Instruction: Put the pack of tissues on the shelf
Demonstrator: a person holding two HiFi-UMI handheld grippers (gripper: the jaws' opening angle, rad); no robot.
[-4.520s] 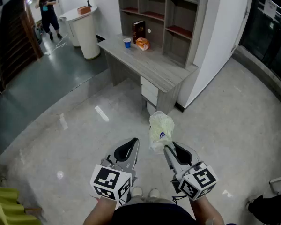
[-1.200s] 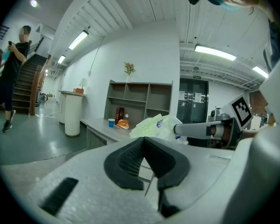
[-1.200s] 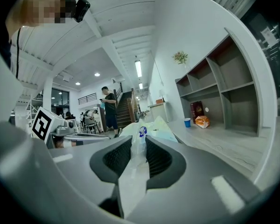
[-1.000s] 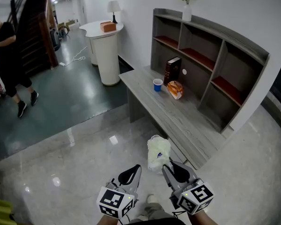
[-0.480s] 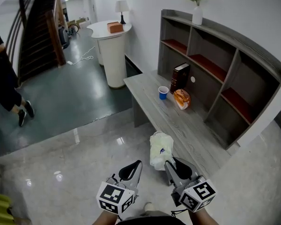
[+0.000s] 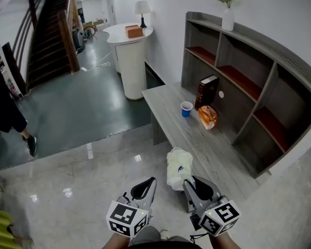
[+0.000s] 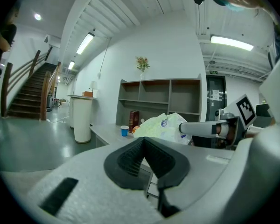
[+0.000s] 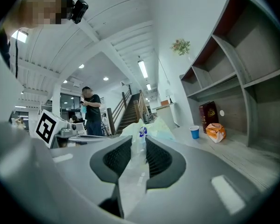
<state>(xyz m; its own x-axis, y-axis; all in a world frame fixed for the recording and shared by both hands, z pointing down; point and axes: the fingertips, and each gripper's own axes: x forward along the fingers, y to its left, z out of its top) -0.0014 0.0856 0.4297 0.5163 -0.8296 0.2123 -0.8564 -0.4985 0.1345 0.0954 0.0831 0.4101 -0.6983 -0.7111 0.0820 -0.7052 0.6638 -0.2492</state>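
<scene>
Right hand-held gripper (image 6: 188, 184) is clamped on the pack of tissues (image 6: 178, 167), held in the air just ahead of it. Left hand-held gripper (image 6: 146, 184) is closed and empty. The shelf (image 6: 259, 95) lies ahead-right beyond the desk (image 6: 192, 139), so the right hand is nearer.

Left claw (image 6: 146, 182) and right claw (image 6: 187, 184) are pale grey plastic shells with black ribbed pads (image 7: 128, 157); each carries a white cube (image 6: 125, 219) printed with black square markers. Dark clothing (image 6: 166, 244) shows at the bottom edge

Glossy floor (image 6: 83, 191), grey desk (image 6: 170, 115), dark staircase (image 6: 46, 40).
</scene>
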